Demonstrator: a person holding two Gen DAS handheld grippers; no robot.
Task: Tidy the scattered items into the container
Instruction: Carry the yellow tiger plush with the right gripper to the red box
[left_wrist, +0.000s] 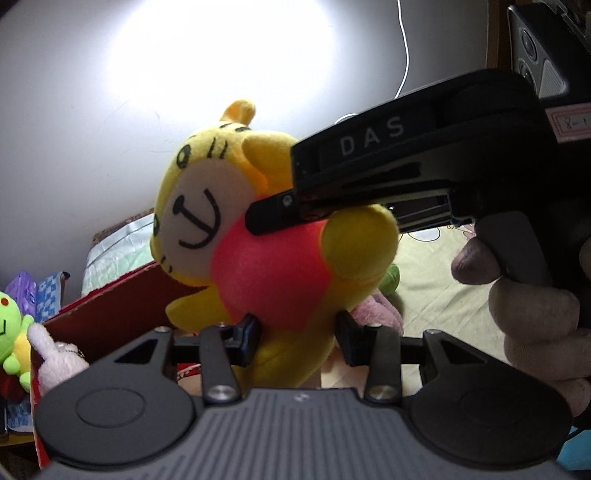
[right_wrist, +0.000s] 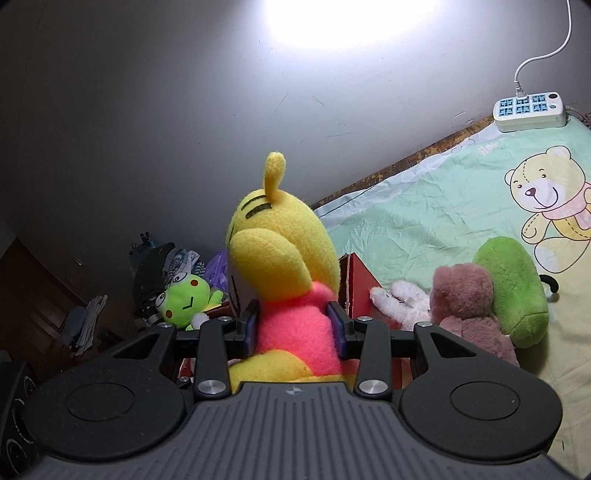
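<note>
Yellow tiger plush (left_wrist: 273, 236) clamped upright at red midriff by left gripper (left_wrist: 297, 338) and right gripper (right_wrist: 295, 326); held above red box (left_wrist: 110, 310), box lying below-left.

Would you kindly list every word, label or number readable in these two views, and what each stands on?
"DAS": white letters on the right gripper, seen from the left wrist.
"8-1", handwritten, partly cut off: pink label on that gripper's body.
Pale lettering on the green bedsheet: too blurred to read.

yellow tiger plush (left_wrist: 258, 236), red box (left_wrist: 110, 314)
</note>
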